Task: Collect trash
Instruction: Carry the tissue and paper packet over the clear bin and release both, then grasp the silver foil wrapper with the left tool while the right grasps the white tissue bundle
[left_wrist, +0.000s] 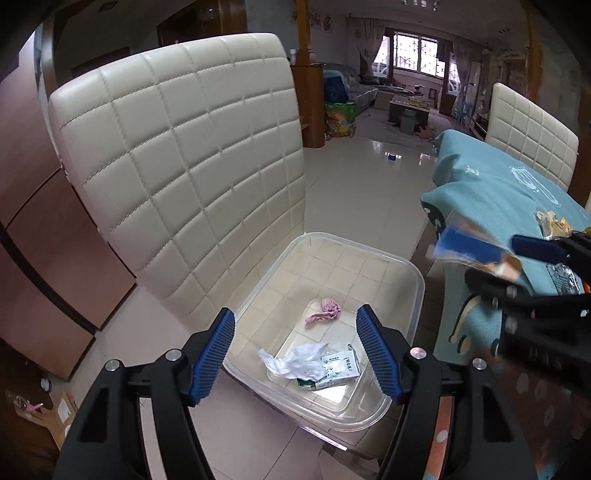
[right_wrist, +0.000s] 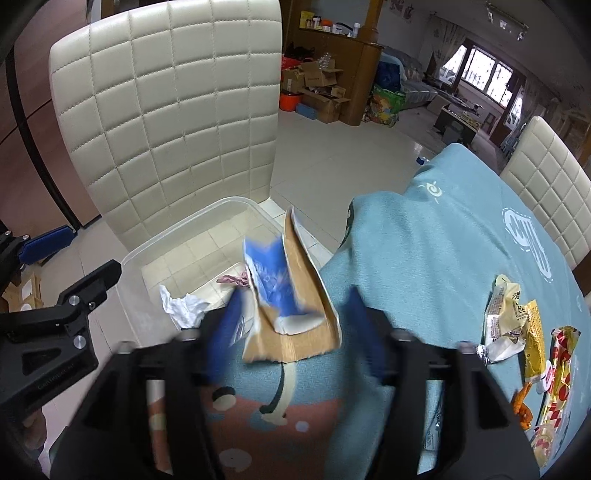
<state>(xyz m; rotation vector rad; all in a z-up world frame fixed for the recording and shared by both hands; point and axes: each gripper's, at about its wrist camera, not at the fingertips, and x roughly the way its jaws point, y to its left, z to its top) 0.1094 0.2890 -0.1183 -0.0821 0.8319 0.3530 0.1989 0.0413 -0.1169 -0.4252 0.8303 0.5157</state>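
Note:
A clear plastic bin (left_wrist: 415, 284) sits on a chair seat. Inside it lie a pink scrap (left_wrist: 323, 312), a crumpled white paper (left_wrist: 295, 363) and a white-and-green packet (left_wrist: 338, 371). My left gripper (left_wrist: 293, 334) hovers over the bin's near end, open, with nothing between its fingers. My right gripper (right_wrist: 295, 317) is blurred and stands wide open at the table's edge beside the bin (right_wrist: 177, 229). A blue-and-brown cardboard piece (right_wrist: 291, 295) is loose between its fingers, and neither pad presses on it. The same cardboard piece (left_wrist: 465, 249) shows blurred in the left wrist view.
The cream quilted chair back (left_wrist: 177, 155) rises behind the bin. A table under a teal cloth (right_wrist: 443, 240) fills the right side, with several snack wrappers (right_wrist: 509, 317) near its right edge. A second cream chair (right_wrist: 546, 184) stands beyond the table. Pale tiled floor lies past the bin.

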